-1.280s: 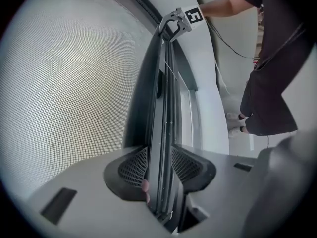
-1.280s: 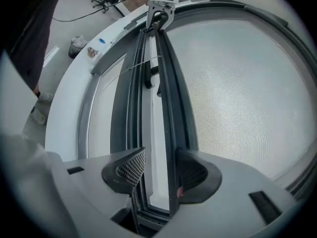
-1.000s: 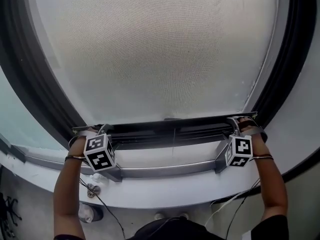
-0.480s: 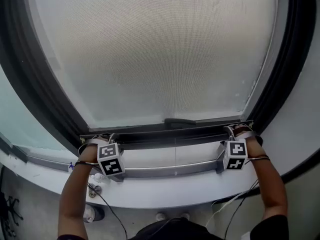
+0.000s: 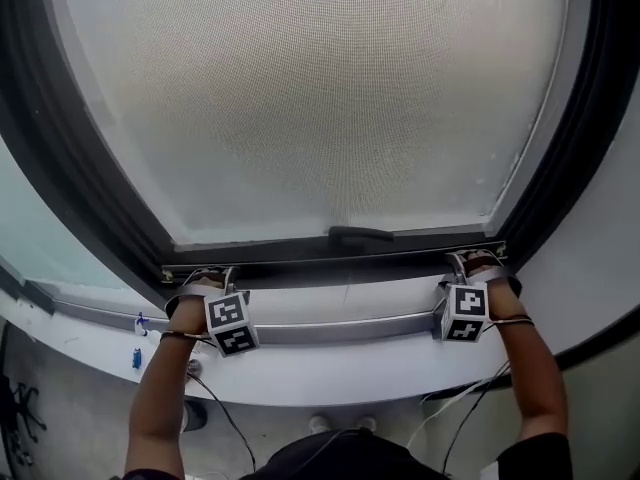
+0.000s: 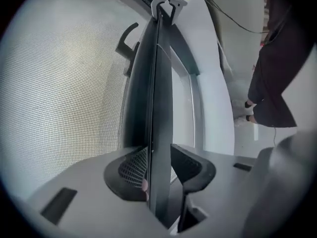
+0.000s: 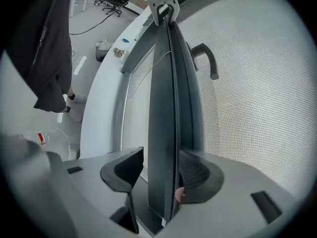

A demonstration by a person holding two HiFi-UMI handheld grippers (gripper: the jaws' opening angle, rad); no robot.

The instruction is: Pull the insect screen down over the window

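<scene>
Insect screen point(image 5: 320, 98) drawn down across window. Bottom bar point(image 5: 340, 256) low, just above sill point(image 5: 330, 368). Left tool point(image 6: 161, 167) clamped on bar, left end. Right tool point(image 7: 161, 172) straddling bar, right end; jaws just opening, one pad clear of bar.

Grey mesh insect screen point(image 5: 320, 98) hangs drawn down, dark bottom bar point(image 5: 300, 260) level

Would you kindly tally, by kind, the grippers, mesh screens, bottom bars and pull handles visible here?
mesh screen: 1
bottom bar: 1
pull handle: 1
grippers: 2 (left gripper shut on the bottom bar; right gripper, whose jaws have just been opening, with the bar between them)
total: 5
</scene>
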